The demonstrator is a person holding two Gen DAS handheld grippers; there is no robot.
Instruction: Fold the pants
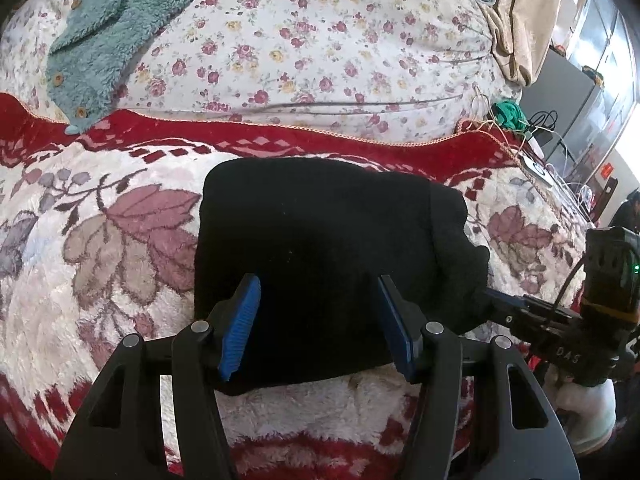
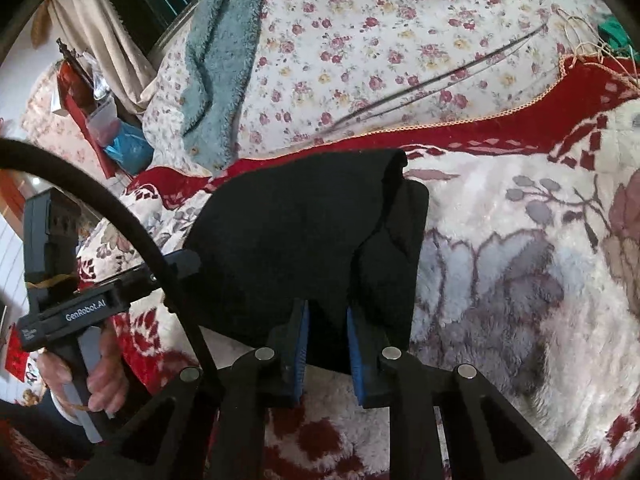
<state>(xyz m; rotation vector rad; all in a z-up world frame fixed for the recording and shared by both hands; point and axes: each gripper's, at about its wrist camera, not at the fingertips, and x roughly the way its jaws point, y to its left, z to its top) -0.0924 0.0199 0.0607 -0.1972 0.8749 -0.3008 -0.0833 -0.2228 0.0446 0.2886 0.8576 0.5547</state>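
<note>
The black pants [image 1: 320, 256] lie folded into a compact rectangle on the red and white floral blanket [image 1: 100, 240]. My left gripper [image 1: 318, 300] is open, its blue pads spread over the near edge of the bundle, holding nothing. My right gripper [image 2: 328, 336] has its blue pads close together on a fold of the black pants [image 2: 300, 232] at their near edge. The right gripper also shows in the left wrist view [image 1: 532, 312], its tip at the bundle's right side. The left gripper shows in the right wrist view [image 2: 176, 264], touching the bundle's left side.
A teal fleece garment [image 1: 96, 40] lies on the flowered quilt [image 1: 320, 40] behind the blanket. A beige cloth [image 1: 520, 20] hangs at the far right, cables and a device [image 1: 540, 140] beside it. A red shelf with clutter [image 2: 92, 108] stands left of the bed.
</note>
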